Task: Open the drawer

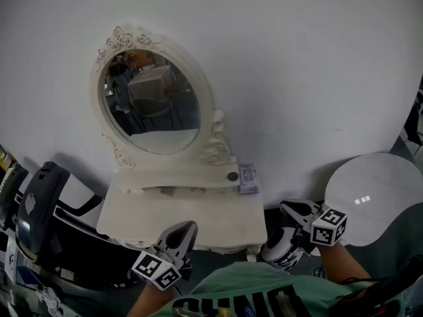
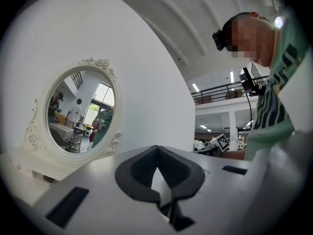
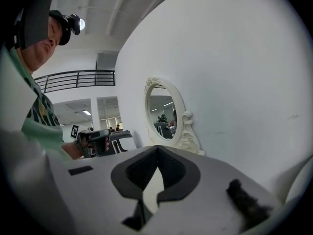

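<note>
A white dressing table (image 1: 198,226) stands against a white wall and carries an oval mirror (image 1: 152,104). Under the mirror runs a shallow drawer strip (image 1: 192,189) with a row of small knobs; it looks closed. The table's front face is hidden from the head view. My left gripper (image 1: 188,226) is shut and empty, hovering at the table's near edge. My right gripper (image 1: 285,207) is shut and empty too, just off the table's right corner. In the left gripper view the shut jaws of the left gripper (image 2: 156,148) point past the mirror (image 2: 78,114). The right gripper (image 3: 156,148) faces along the wall toward the mirror (image 3: 164,116).
A black chair (image 1: 39,203) stands left of the table. A round white table (image 1: 377,197) is at the right. A small purple packet (image 1: 248,179) and a dark round knob (image 1: 232,176) sit at the right end of the strip. My green shirt (image 1: 251,296) fills the bottom edge.
</note>
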Tool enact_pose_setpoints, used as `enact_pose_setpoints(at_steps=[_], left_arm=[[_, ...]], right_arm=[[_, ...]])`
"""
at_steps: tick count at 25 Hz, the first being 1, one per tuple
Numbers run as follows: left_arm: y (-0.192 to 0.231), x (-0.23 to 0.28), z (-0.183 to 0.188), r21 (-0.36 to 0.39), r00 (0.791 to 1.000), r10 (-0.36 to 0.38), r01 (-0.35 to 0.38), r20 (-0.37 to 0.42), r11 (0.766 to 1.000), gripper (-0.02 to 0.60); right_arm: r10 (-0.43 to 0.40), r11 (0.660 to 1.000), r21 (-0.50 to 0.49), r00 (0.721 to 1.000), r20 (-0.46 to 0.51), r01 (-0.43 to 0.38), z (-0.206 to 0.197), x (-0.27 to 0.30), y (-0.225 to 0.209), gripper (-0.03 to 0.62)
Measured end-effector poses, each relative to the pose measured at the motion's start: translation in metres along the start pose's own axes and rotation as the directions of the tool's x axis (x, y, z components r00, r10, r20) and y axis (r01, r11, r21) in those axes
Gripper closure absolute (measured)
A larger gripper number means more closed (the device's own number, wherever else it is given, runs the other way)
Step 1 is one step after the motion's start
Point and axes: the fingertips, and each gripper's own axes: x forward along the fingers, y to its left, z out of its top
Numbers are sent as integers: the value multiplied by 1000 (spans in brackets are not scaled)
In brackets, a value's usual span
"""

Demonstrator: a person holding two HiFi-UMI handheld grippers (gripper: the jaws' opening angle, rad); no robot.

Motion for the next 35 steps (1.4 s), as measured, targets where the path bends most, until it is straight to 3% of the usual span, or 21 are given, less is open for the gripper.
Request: enact_pose_setpoints(at_steps=[6, 12, 17, 24, 29, 35], left_arm=[[1, 20, -5, -4, 997, 81, -81, 3, 997, 574], [27, 18, -9, -18, 995, 96, -96, 1, 995, 574], [81, -2, 1, -1, 999, 52, -52, 3, 999, 574], [156, -9, 14, -18, 997, -77, 77, -24, 997, 574], [166, 15, 13, -28, 989, -146, 145, -20, 989, 574], [162, 51, 6, -34, 995, -99, 98, -13, 995, 574]], right_arm=[[73, 997, 9, 997, -19, -73, 0, 10, -33, 588], [83, 996, 19, 996, -44, -82, -3, 39, -39, 588], [32, 999, -4, 999, -34, -32, 8, 91, -22, 588], [-60, 998, 0, 998, -14, 60, 28, 149, 8, 588], [-113, 993, -21, 993, -42, 112, 26, 152, 1, 588], [-76, 997, -21, 996, -41, 75, 36, 148, -40, 588]])
